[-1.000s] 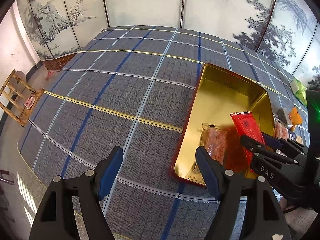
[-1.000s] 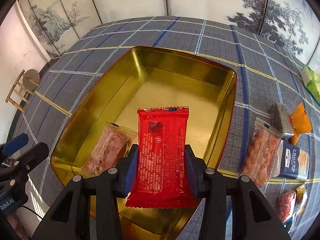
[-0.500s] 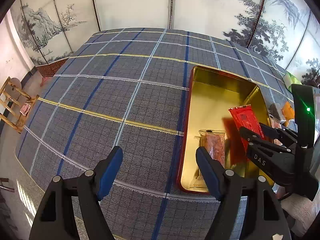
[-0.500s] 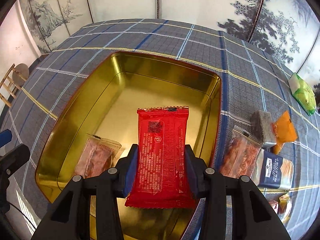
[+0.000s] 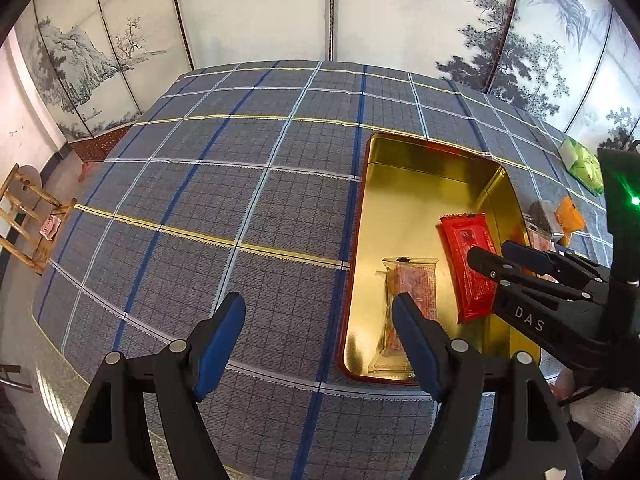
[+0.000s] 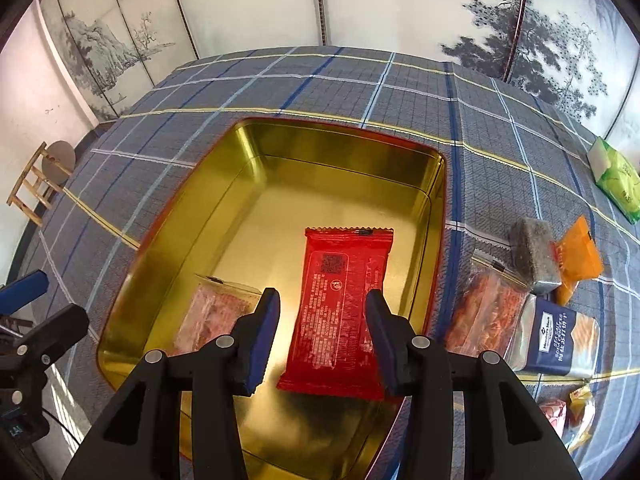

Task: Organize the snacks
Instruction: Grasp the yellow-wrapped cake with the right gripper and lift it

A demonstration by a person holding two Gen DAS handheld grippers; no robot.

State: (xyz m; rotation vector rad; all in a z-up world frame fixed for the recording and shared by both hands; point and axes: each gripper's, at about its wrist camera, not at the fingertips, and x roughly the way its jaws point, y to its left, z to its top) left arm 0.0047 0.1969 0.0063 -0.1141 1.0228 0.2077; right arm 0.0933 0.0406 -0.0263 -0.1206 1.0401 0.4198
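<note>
- Snacks: red packet [image 6: 340, 308] lies in the gold tin [image 6: 320, 140], centre of right wrist frame, beside a clear-wrapped pink packet [image 6: 216, 316] at lower left of the tin.
- Right gripper [image 6: 322, 332] has its jaws spread, a gap showing on both sides of the red packet, gripping nothing.
- Left gripper [image 5: 320, 332] is also spread and empty, low centre of left wrist frame, over the plaid cloth [image 5: 240, 200] just left of the tin.
- Loose snacks remain right of the tin: orange-red clear pack [image 6: 488, 312], navy pack [image 6: 556, 340], grey block [image 6: 532, 252], orange pack [image 6: 580, 256], green pack [image 6: 616, 180] at upper right.
- Risks as I judge them: fingers flank the red packet closely, so a skewed retreat could drag it; the shallow tin rim could catch a finger; loose packs overlap, so one grab may pull two.
</note>
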